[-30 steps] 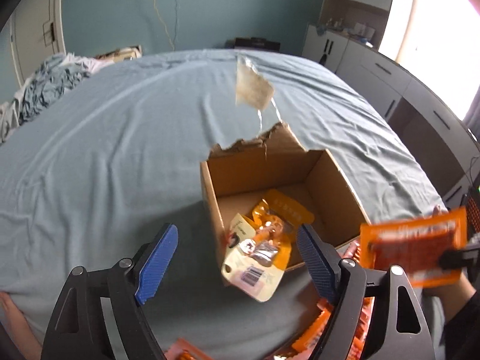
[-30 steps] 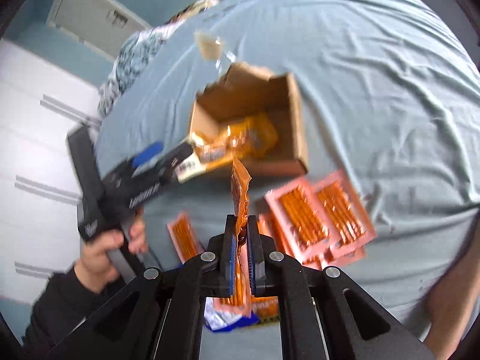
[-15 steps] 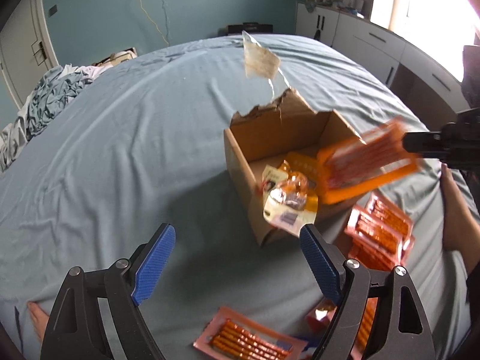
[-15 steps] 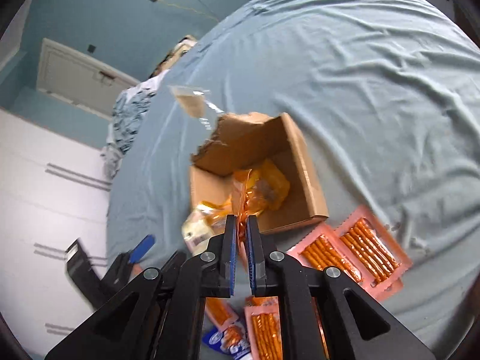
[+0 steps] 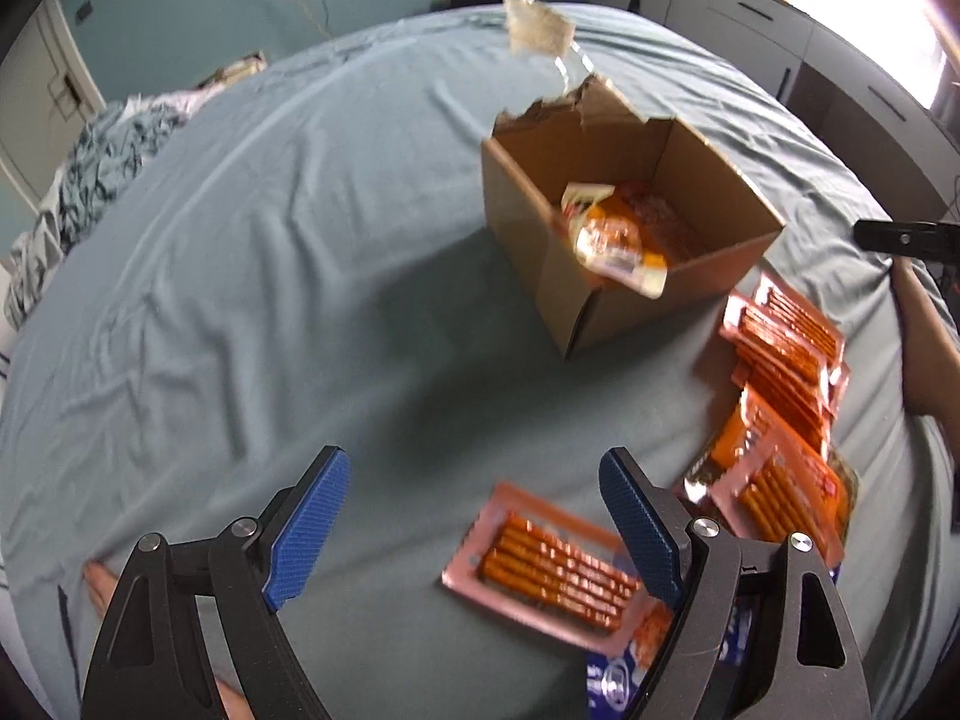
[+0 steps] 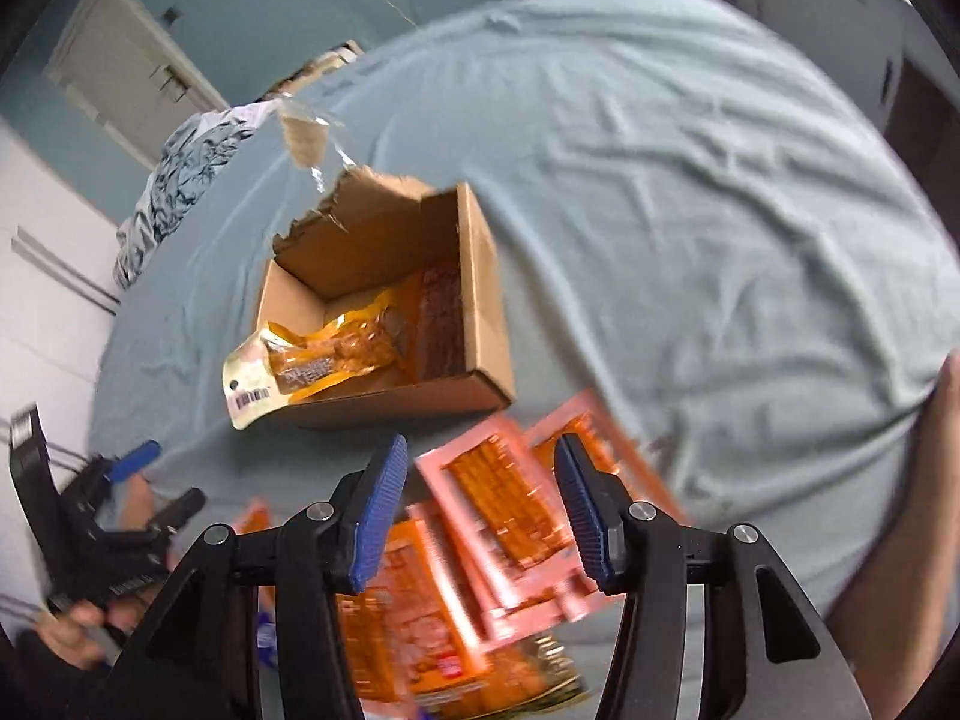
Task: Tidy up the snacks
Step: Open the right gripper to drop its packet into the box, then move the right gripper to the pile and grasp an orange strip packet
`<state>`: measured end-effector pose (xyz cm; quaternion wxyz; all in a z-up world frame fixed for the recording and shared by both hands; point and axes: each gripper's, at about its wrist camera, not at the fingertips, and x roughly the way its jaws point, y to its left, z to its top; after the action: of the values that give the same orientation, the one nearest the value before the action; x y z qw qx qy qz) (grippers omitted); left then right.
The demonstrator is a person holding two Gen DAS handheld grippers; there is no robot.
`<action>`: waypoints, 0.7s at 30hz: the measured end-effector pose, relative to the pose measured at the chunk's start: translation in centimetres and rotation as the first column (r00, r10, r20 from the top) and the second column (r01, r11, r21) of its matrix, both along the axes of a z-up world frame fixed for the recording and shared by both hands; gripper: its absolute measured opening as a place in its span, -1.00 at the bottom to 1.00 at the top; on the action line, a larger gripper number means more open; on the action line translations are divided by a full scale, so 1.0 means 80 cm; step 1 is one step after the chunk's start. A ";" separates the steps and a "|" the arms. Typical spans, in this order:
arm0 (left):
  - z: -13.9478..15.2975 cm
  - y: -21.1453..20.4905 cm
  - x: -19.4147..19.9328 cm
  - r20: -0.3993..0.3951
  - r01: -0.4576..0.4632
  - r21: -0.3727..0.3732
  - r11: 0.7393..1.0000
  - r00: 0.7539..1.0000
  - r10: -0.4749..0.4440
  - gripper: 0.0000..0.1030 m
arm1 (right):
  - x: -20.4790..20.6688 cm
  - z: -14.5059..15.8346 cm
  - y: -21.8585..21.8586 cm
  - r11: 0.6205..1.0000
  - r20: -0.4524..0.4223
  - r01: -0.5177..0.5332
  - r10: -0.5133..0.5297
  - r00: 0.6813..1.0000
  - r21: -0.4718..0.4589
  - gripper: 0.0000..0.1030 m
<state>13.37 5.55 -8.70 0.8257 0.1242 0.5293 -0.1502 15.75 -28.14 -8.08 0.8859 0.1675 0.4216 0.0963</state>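
An open cardboard box [image 5: 534,240] [image 6: 486,300] stands on the blue bed sheet with orange snack packets [image 6: 432,312] inside. A yellow-and-orange packet [image 5: 612,246] [image 6: 288,366] hangs over its rim. Pink packets of pretzel sticks [image 5: 786,348] [image 6: 510,498] lie beside the box, and one pink packet [image 5: 552,570] lies alone near my left gripper [image 5: 474,480]. That gripper is open and empty, low over the sheet. My right gripper [image 6: 480,456] hovers above the pink packets; its jaws are opening and nothing is between them. It also shows as a black bar [image 5: 900,237].
The box's torn flap [image 5: 576,102] carries a dangling scrap of tape [image 5: 537,30]. More orange packets [image 6: 408,618] are piled under the right gripper. Crumpled bedding [image 5: 90,162] lies at the far left. A bare limb [image 5: 930,348] rests on the bed's right side, and cabinets [image 5: 840,60] stand beyond.
The right gripper carried an orange packet over the box, let it go inside and spread its jaws. The left gripper drew back from the box toward the lone pink packet.
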 end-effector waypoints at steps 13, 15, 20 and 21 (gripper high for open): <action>-0.004 0.019 -0.037 -0.073 0.018 0.087 0.996 0.997 -0.012 0.67 | -0.043 0.012 0.075 0.959 -0.160 -0.127 0.087 0.983 -0.255 -0.03; -0.004 0.018 -0.039 -0.072 0.029 0.100 0.995 0.997 -0.021 0.67 | -0.042 0.008 0.084 0.968 -0.213 -0.181 0.142 0.967 -0.176 -0.03; -0.011 0.024 -0.033 -0.096 0.017 0.109 0.994 0.995 -0.007 0.67 | -0.026 -0.032 0.103 0.976 -0.404 -0.207 0.214 0.890 0.062 -0.02; -0.013 0.026 -0.032 -0.100 0.012 0.111 0.994 0.995 -0.001 0.67 | -0.023 -0.041 0.108 0.979 -0.439 -0.192 0.203 0.875 0.070 -0.02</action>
<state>10.83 7.61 -9.71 0.7894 0.1642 0.5772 -0.1293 13.95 -19.53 -11.37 0.7499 0.1518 0.6260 0.1504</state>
